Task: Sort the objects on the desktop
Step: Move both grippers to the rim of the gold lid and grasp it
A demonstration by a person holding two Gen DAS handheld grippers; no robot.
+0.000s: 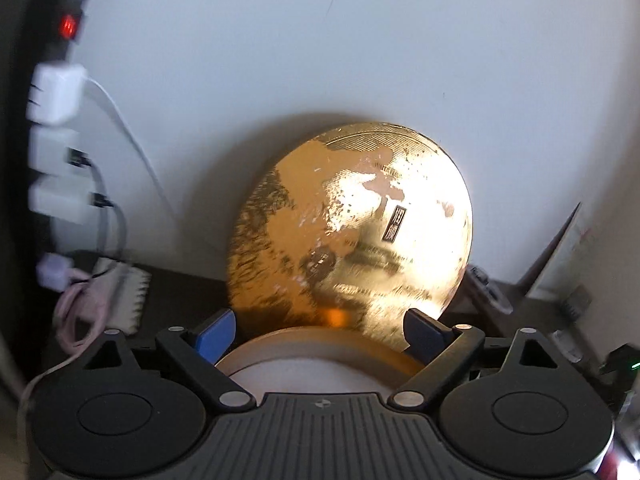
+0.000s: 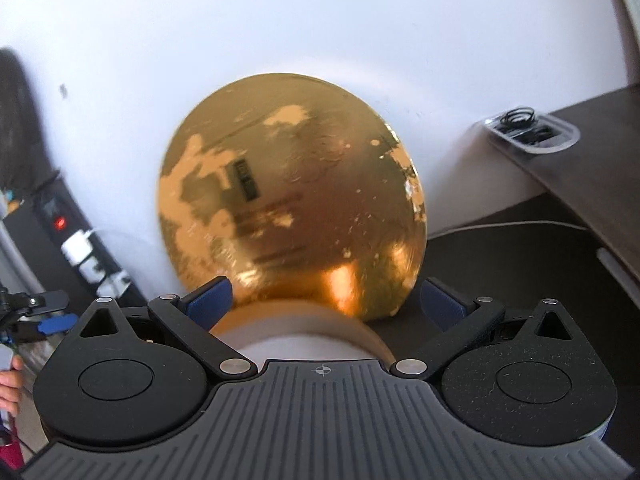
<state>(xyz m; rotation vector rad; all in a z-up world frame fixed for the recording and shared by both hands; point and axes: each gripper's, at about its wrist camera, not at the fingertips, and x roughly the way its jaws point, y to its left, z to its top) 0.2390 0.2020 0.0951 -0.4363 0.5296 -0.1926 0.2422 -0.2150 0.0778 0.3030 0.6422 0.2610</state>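
Both the left gripper (image 1: 320,330) and right gripper (image 2: 326,300) stand wide around a round box's rim beneath its upright gold lid (image 1: 350,220), pad contact unclear; it looks light, stiff and slippery, best gripped across the rim.

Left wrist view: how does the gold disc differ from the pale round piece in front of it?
The gold disc stands on edge, leaning on the white wall; the pale round piece lies flat between the left gripper's fingers. The gold disc is shiny with worn patches; the pale round piece is matte, tan-rimmed, white on top. Both are round.

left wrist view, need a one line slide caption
Left gripper reaching toward a gold disc that leans against the white wall.
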